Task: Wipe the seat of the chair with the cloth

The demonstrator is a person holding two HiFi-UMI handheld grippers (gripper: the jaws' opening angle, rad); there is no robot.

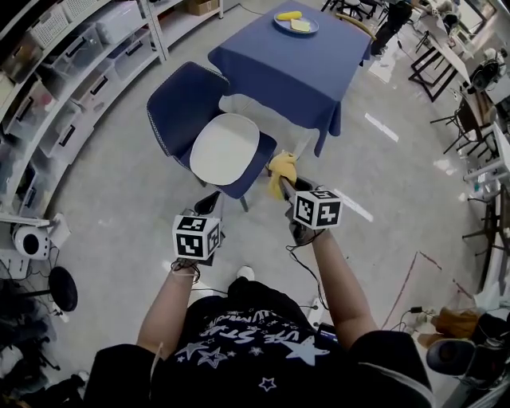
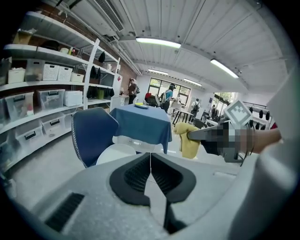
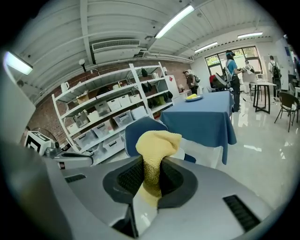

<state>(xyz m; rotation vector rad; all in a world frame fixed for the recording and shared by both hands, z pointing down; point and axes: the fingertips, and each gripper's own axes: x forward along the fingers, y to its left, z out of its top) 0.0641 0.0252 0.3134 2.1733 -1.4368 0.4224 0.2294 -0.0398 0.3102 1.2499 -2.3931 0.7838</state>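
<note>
- where's the yellow knitted cloth?
- clamped between the right gripper jaws, bunched above them, by the near right corner of the dark blue chair with its round white seat.
- and the left gripper?
- jaws pressed together, nothing between them, nearer than the chair, left of the cloth.

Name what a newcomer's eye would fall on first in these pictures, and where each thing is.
The yellow cloth, pinched by the right gripper, shows by the front corner of the blue chair with its white seat. Behind the chair stands a table under a blue cover, a plate at its far end. The left gripper is shut and empty.
</note>
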